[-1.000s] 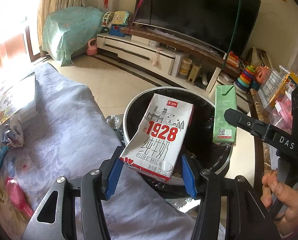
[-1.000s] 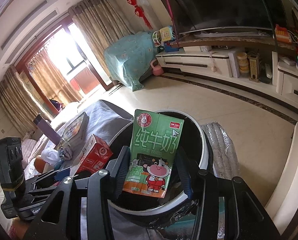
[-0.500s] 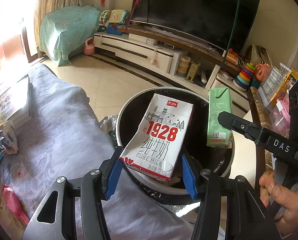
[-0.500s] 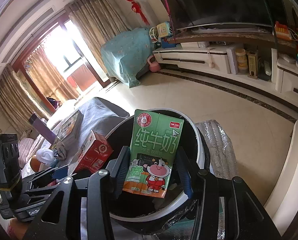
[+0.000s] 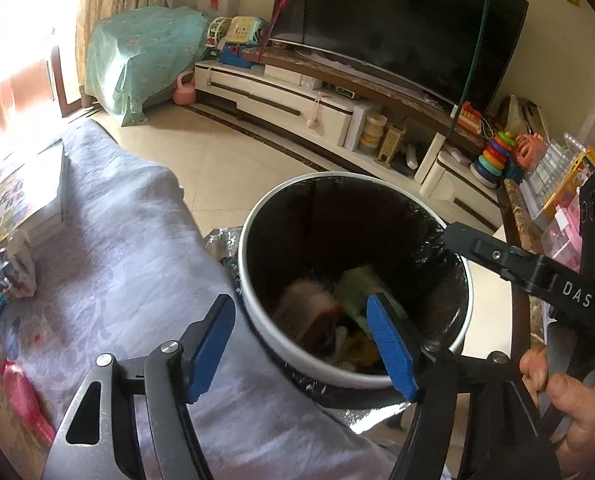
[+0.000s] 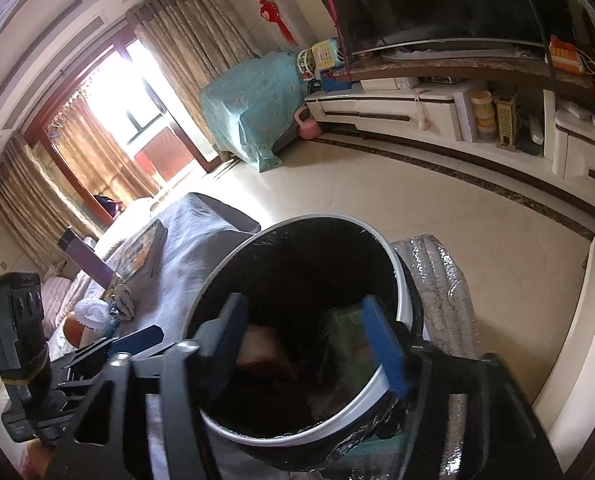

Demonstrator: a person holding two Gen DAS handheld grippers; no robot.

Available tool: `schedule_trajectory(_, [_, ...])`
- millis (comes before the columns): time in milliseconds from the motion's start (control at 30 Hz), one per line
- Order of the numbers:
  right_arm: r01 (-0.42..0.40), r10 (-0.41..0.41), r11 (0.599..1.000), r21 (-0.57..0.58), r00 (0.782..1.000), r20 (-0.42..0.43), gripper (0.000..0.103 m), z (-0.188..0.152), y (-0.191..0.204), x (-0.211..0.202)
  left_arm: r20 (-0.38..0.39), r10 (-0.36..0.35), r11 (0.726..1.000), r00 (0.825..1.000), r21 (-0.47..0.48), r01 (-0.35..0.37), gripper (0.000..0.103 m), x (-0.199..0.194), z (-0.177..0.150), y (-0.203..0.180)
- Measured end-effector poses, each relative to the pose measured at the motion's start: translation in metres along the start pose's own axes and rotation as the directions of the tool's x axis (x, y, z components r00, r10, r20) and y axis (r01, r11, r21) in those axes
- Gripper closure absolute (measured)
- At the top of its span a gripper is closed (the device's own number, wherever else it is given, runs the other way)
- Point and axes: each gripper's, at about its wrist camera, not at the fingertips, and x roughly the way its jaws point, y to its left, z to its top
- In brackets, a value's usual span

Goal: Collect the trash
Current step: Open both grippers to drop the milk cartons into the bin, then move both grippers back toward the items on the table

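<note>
A white trash bin [image 5: 257,312] with a black liner stands beside the cloth-covered table. My left gripper [image 5: 303,344] is open and empty above the bin's near rim. Inside the bin lie the blurred red-and-white milk carton [image 5: 305,304] and the green milk carton [image 5: 357,284]. My right gripper [image 6: 311,344] is open and empty over the bin [image 6: 397,280]; the red carton [image 6: 257,350] and the green carton [image 6: 349,336] show blurred below it. The right gripper also shows in the left wrist view [image 5: 497,256].
A grey cloth [image 5: 109,248] covers the table, with books [image 5: 13,204], a crumpled wrapper [image 5: 17,264] and a pink item [image 5: 21,396] at the left. A silver foil mat [image 6: 441,280] lies under the bin. A TV stand [image 5: 297,96] is behind.
Both grippers have opened. The red-and-white carton and the green carton have dropped from the jaws into the bin.
</note>
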Motion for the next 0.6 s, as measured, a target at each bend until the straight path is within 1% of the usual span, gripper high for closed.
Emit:
schedule_trajectory(100, [-0.004,0.004,1.0,-0.011,1.0,0.006,0.033,-0.005,0.006,-0.006,0.006,0.004,1.0,1.0,-0.02,-0.004,0.034,-0.011,-0.012,0.009])
schedule_trajectory(267, [-0.023,0.023,0.999,-0.036,1.0,0.015,0.019,-0.017,0.026,-0.014,0.006,0.014,0.997,1.0,-0.075,-0.014,0.034,-0.033,-0.042,0.027])
schedule_trajectory(367, [-0.042,0.043,0.997,-0.058,0.999,0.015,0.013,-0.028,0.042,-0.017,0.008,0.023,0.994,1.0,-0.108,-0.022,0.034,-0.048,-0.06,0.037])
schedule_trajectory(467, [-0.063,0.063,0.995,-0.083,0.998,0.004,0.012,-0.039,0.059,-0.017,0.014,0.039,0.99,0.999,-0.135,-0.037,0.034,-0.063,-0.075,0.047])
schedule_trajectory(600, [-0.086,0.085,0.989,-0.118,0.996,-0.018,0.012,-0.055,0.082,-0.015,0.033,0.083,0.981,0.996,-0.18,-0.076,0.034,-0.091,-0.101,0.065])
